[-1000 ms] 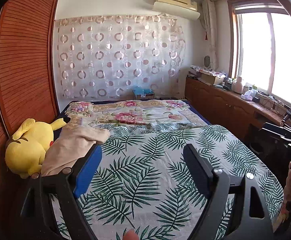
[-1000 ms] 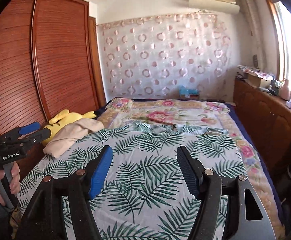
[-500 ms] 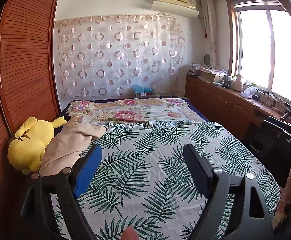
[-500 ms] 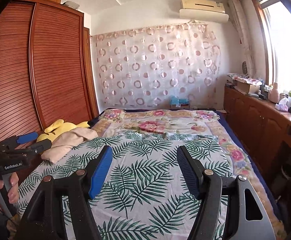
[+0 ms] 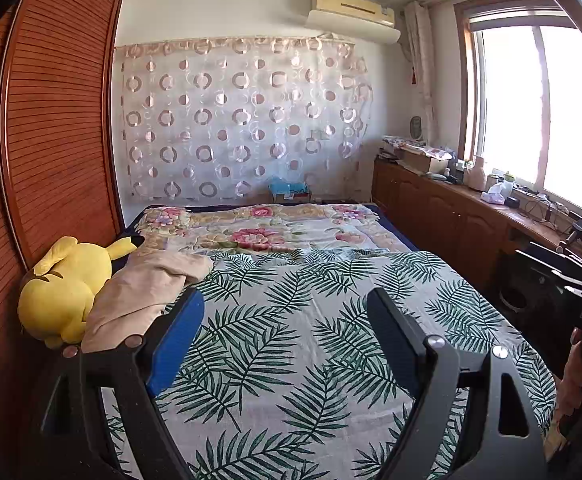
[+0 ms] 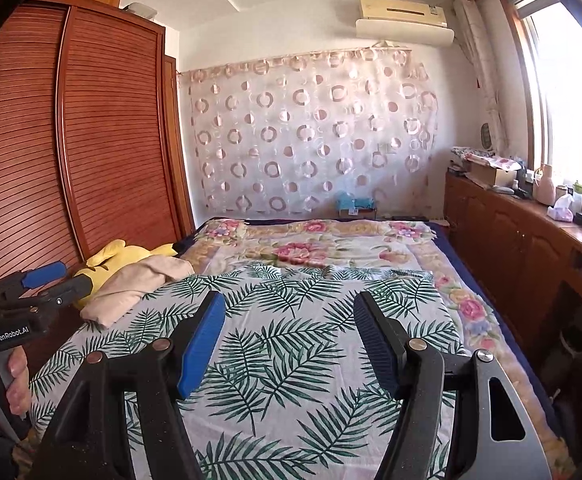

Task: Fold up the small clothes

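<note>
Both grippers hang over the near end of the bed (image 5: 331, 360), jaws spread wide with nothing between them. Only garment I can spot is a beige cloth (image 5: 147, 292) bunched at the bed's left edge, draped against a yellow plush toy (image 5: 65, 288). It runs roughly near-to-far, lying left and ahead of the left gripper (image 5: 287, 340), which looks closer than the right gripper (image 6: 289, 340). Can't tell if it's folded or just heaped.
</note>
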Demonstrator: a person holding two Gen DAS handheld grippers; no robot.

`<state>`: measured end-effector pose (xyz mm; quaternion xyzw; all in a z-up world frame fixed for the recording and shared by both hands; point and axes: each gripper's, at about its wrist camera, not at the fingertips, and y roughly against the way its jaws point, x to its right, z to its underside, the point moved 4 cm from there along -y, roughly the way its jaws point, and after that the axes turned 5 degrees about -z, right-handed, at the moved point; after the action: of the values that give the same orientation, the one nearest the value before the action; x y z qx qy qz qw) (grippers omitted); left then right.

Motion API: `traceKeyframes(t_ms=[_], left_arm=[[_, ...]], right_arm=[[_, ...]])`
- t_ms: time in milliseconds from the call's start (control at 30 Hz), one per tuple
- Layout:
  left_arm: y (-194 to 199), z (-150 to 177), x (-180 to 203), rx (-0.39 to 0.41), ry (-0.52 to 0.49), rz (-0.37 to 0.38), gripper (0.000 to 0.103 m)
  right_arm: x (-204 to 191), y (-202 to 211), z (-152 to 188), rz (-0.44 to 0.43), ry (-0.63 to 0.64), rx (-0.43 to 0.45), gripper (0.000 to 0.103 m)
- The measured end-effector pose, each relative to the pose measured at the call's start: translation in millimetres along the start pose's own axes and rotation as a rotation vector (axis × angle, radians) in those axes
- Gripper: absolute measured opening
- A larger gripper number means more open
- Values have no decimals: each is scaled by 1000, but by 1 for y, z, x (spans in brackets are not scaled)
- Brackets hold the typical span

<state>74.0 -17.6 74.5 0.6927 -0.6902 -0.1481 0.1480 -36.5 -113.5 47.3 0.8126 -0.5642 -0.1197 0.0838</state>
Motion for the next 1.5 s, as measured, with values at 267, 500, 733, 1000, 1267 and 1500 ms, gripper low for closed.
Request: traceKeyframes(t_ms=[267,500,733,1000,1267,1500], left_arm=[[0,1,-1,-2,2,-2,84],[0,0,-1,0,0,-2,84],[-1,1,-1,0,0,-2,84],[1,0,-1,2,-2,-4,84],[4,-2,-3,8,-2,-6,84],[4,-2,-3,8,-3,-6,84]], right_arm=[[6,0,-1,-4,-3,1,69],[10,1,0,-4,-5,5,69],[14,0,1,-3,-5,7,69],[16,0,1,-3,-2,7,69],[20,-2,-1,-5,-2,4,69],[22,-2,-1,-5,-1,4,69]])
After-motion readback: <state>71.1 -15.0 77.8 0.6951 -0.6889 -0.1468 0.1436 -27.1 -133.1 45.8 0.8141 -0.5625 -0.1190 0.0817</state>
